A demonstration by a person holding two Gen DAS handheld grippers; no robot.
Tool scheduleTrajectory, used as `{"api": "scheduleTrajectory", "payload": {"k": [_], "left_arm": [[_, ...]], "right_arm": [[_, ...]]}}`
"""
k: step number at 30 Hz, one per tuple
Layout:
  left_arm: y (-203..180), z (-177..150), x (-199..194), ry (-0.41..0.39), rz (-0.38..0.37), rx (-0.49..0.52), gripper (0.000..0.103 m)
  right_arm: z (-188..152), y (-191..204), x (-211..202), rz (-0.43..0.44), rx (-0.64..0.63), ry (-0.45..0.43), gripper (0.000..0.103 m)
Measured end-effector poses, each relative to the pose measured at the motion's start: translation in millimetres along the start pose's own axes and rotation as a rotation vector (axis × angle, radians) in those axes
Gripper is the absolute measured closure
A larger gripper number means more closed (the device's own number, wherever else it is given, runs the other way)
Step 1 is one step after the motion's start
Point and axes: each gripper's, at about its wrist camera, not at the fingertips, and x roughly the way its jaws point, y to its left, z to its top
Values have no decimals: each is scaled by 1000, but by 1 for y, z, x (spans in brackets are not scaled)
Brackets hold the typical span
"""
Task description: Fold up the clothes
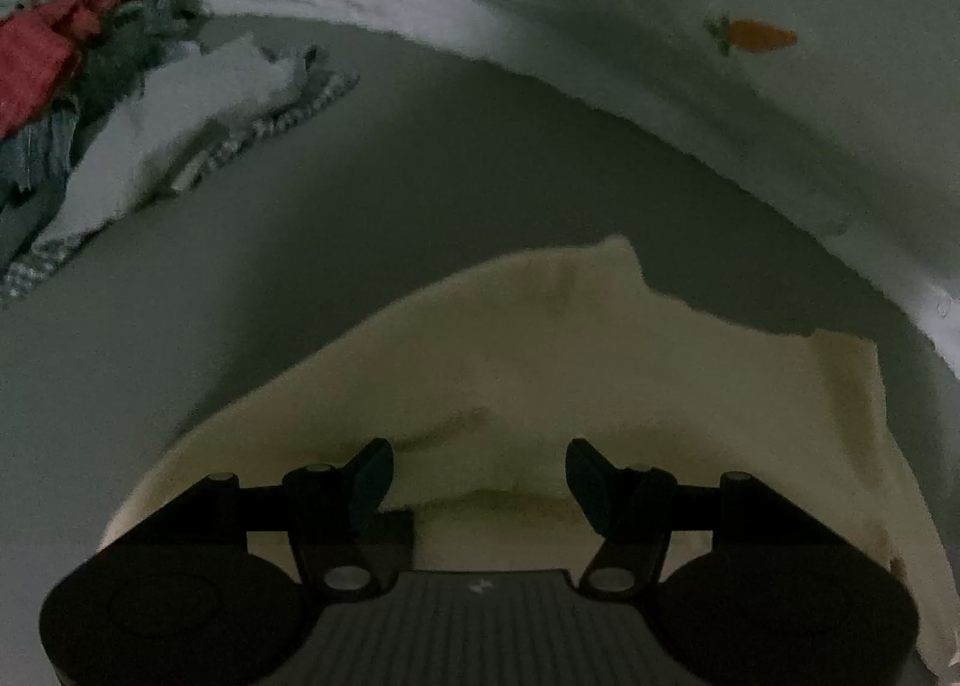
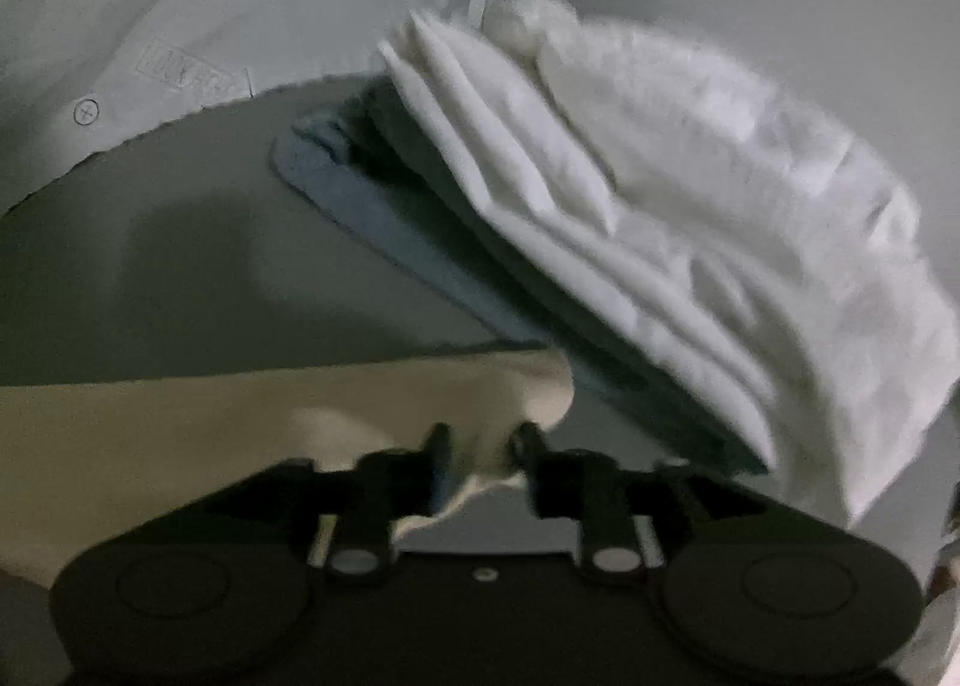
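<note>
A cream cloth [image 1: 540, 362] lies flat on the grey-green surface [image 1: 360, 194]. My left gripper [image 1: 479, 461] hovers over its near part, open, jaws wide apart, with a low fold of the cloth under the gap. In the right wrist view the same cream cloth [image 2: 240, 416] stretches in from the left. Its bunched corner sits between the fingers of my right gripper [image 2: 483, 437]. Those jaws stand narrowly apart and open, not pinching the cloth; the picture is blurred there.
A heap of unfolded clothes [image 1: 90, 104], red, dark and white, lies at the far left. A white sheet with a carrot print [image 1: 756, 35] borders the far side. A stack of folded white and blue-grey clothes [image 2: 660, 218] sits right of my right gripper.
</note>
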Motion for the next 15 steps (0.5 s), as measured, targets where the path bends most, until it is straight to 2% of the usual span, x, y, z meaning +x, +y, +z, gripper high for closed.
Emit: {"api": "scheduleTrajectory", "payload": {"k": [2,3,7,12,15], "left_arm": [[2,7,0,-25,-6,16,38],[2,11,2,-31,-1,27,37],[6,31,14,-54,1,65,37],[9,56,44,-7,-98,82,37],[2,65,60,2,-165,134,37]], "right_arm": [[5,21,-16,55,-24,-58,52],[8,31,-21,97,-39,-76,50],[17,104,-28,352,-178,-97,47],[26,201,-35,678,-288,-63,40],[32,264,-38,822,-406,-58,36]]}}
